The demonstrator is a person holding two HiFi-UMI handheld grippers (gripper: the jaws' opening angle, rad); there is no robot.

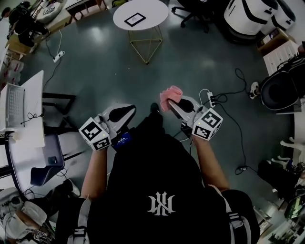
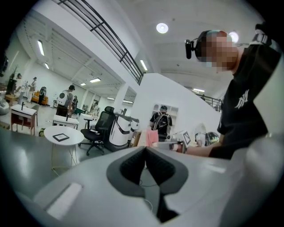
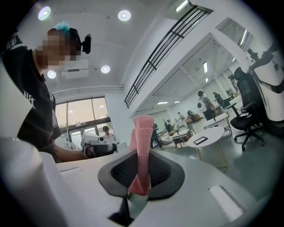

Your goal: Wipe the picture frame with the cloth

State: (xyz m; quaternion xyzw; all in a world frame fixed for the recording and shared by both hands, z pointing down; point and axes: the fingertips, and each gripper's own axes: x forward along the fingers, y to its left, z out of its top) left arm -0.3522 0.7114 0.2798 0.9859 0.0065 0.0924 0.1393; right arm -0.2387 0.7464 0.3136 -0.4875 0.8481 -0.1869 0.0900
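Picture frame point(image 1: 135, 19): dark-edged, lying flat on a small round white table point(image 1: 155, 10), well ahead of the person and well apart from both tools.

Table: on thin gold wire legs. I can make out nothing on it but the frame.

Step in hand: by my reading, carrying the cloth over to the frame; no wiping has begun.

Doing it well: walk right up to the table so the cloth comes down onto the frame from above, not at a stretch. Lay the loose upper part of the cloth flat on the frame and stroke along its sides. The frame looks light and may slide, so pinning one corner with the other tool would probably help.

Cloth point(image 1: 170, 95): pink and ribbed, standing up in a folded bunch out of the right-hand tool at chest height.

Right gripper point(image 1: 172, 104): jaws closed tight on the lower end of the cloth, which fills the gap between the dark pads; most of the cloth sticks out free beyond them.

Left gripper point(image 1: 129, 110): jaws pressed together with nothing between them, held beside the body and pointing forward.

Surroundings: grey floor with a power strip point(image 1: 208, 96) and trailing cables; a black office chair point(image 2: 100, 127) stands beyond the table.
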